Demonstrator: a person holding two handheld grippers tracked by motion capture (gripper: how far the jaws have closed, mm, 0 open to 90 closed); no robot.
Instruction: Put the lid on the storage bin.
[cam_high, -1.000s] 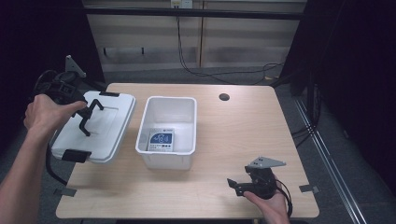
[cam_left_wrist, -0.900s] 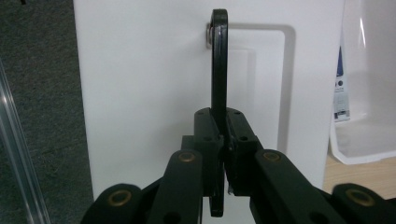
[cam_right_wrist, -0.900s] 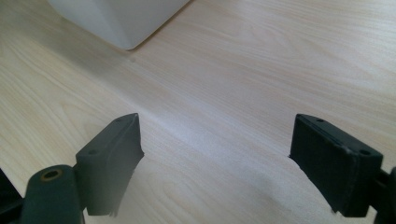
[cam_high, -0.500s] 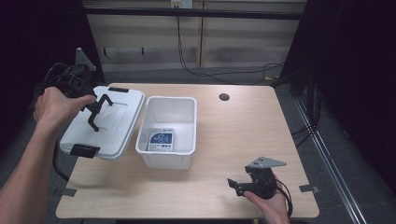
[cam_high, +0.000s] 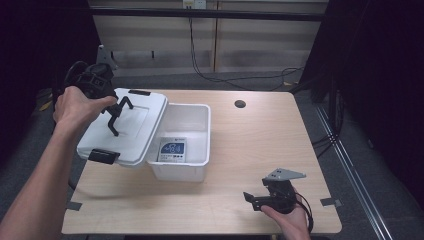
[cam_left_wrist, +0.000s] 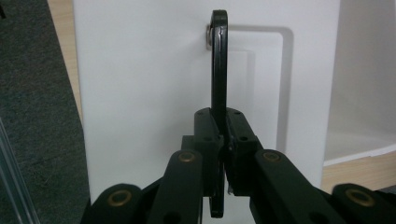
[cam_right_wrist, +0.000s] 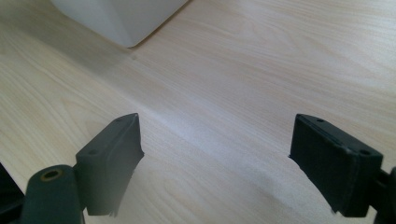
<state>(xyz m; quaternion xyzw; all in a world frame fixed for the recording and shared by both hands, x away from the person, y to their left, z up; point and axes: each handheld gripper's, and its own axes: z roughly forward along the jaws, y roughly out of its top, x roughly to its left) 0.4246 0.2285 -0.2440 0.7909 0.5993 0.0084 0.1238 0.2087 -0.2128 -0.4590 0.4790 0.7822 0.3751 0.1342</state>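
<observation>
A white lid (cam_high: 142, 122) with a black handle (cam_high: 120, 114) hangs tilted above the table, its right edge over the left rim of an open white bin (cam_high: 206, 135). My left gripper (cam_high: 115, 111) is shut on that handle; in the left gripper view the jaws (cam_left_wrist: 223, 140) pinch the thin black handle (cam_left_wrist: 217, 70) against the lid (cam_left_wrist: 140, 84). A blue and white box (cam_high: 172, 150) lies inside the bin. My right gripper (cam_high: 256, 199) rests at the table's front right, open, with bare wood between its jaws (cam_right_wrist: 215, 158).
Black latches sit on the lid's near end (cam_high: 104, 156) and far end (cam_high: 139, 92). The wooden table (cam_high: 260, 145) has a round cable hole (cam_high: 240, 104) at the back. A corner of the bin (cam_right_wrist: 116, 18) lies ahead of the right gripper.
The left hand has carried the lid to the right and a little up, from beside the bin to overlapping its left rim. The right gripper has stayed in place.
</observation>
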